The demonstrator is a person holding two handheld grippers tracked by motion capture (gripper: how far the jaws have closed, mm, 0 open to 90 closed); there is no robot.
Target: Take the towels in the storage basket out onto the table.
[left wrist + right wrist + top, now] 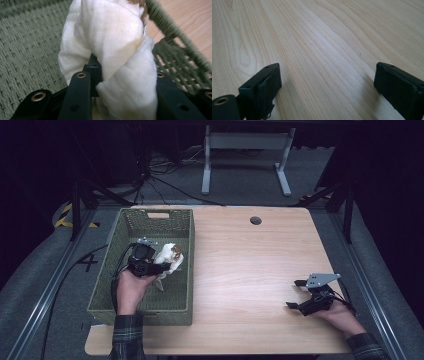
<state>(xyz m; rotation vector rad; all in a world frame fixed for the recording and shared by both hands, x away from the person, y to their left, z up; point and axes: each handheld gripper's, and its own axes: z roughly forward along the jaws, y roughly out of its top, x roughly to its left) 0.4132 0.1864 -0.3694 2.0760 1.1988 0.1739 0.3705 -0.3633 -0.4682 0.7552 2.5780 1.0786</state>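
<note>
Behind the bunched white cloth (117, 62), left hand-held gripper (150, 265) fingertips hidden

The basket (125, 270) sits on the table's (240, 270) left side; the cloth (169, 257) hangs above its inside.

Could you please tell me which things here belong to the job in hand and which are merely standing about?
In the job:
- white cloth, with a brown patch
- left gripper, shut on the cloth
- green woven basket

Standing about:
- right gripper, open over bare wooden table
- grey table frame on the floor beyond
</note>
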